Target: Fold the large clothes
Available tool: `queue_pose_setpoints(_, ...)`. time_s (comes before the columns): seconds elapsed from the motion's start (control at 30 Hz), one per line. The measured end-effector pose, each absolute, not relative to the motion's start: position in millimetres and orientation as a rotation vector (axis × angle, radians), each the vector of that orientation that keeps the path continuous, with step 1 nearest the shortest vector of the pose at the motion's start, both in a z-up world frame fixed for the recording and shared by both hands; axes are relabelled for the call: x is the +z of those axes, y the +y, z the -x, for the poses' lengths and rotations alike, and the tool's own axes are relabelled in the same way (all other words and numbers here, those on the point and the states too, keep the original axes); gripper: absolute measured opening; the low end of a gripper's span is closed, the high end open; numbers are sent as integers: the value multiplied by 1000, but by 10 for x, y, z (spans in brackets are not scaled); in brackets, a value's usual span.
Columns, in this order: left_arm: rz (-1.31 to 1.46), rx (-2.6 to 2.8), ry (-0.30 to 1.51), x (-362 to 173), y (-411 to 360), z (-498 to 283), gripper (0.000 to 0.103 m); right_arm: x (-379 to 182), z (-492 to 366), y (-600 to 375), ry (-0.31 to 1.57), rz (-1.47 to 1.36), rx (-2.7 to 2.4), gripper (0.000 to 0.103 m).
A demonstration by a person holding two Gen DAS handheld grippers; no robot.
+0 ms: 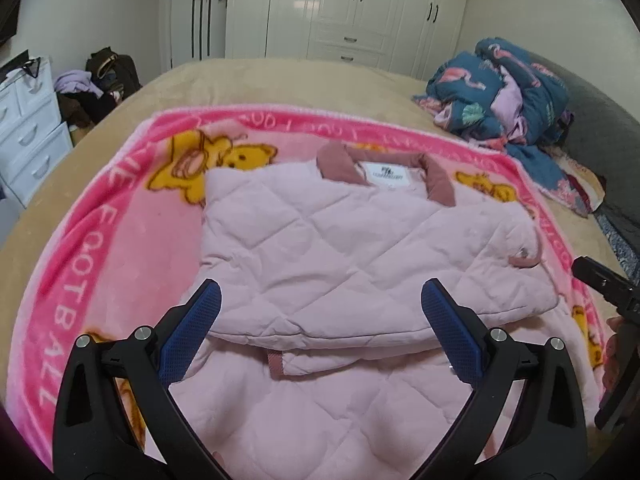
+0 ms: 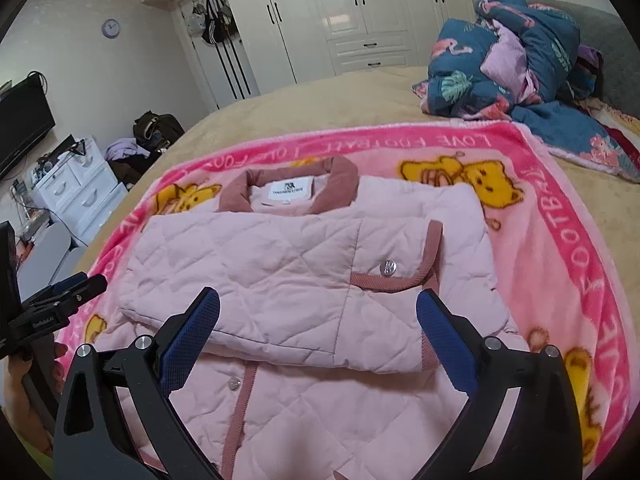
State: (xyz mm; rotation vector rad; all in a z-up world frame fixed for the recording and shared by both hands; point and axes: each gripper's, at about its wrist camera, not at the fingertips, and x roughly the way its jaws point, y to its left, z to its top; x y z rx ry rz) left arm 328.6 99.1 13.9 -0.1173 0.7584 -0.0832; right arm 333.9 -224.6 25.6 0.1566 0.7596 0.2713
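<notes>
A pale pink quilted jacket (image 1: 340,248) with a dusty-rose collar lies on a pink cartoon blanket (image 1: 132,232) on the bed. Its sleeves are folded across the chest, and a pocket flap with a snap button (image 2: 387,268) shows on top. My left gripper (image 1: 322,292) hovers above the jacket's near part, jaws wide open, nothing between the blue pads. In the right wrist view the jacket (image 2: 260,280) fills the centre. My right gripper (image 2: 318,300) also hangs over it, open and empty. Each gripper shows at the edge of the other's view.
A heap of blue flamingo-print bedding (image 1: 500,92) sits at the bed's far right. White wardrobes (image 2: 340,8) line the back wall. A white drawer unit (image 2: 76,192) and a pile of bags and clothes (image 1: 100,84) stand left of the bed, beside a dark screen (image 2: 20,128).
</notes>
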Motion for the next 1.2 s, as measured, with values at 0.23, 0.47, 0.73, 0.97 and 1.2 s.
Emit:
queue_pose_setpoints(0.23,128,-94,690,432,987,-3021,94,447,-3124,-2318,716,-159,276,98)
queue_pose_setpoints(0.47,127,-101,608,713,990,-2752,94,562,-2897,-2363,683,-159,279,98)
queue_pose_setpoints(0.73,124,-118,536,925,929,-2470,94,743,-2584,-2439,613,-146,275,98)
queue_pose_setpoints(0.97,86,-101,465,1040,860,-2211,94,880,-2266,-2497,551,-115,290,99)
queue_pose_setpoints(1.2,63,-91,416,1056,762,-1922,94,989,-1984,-2551,517,-80,301,99)
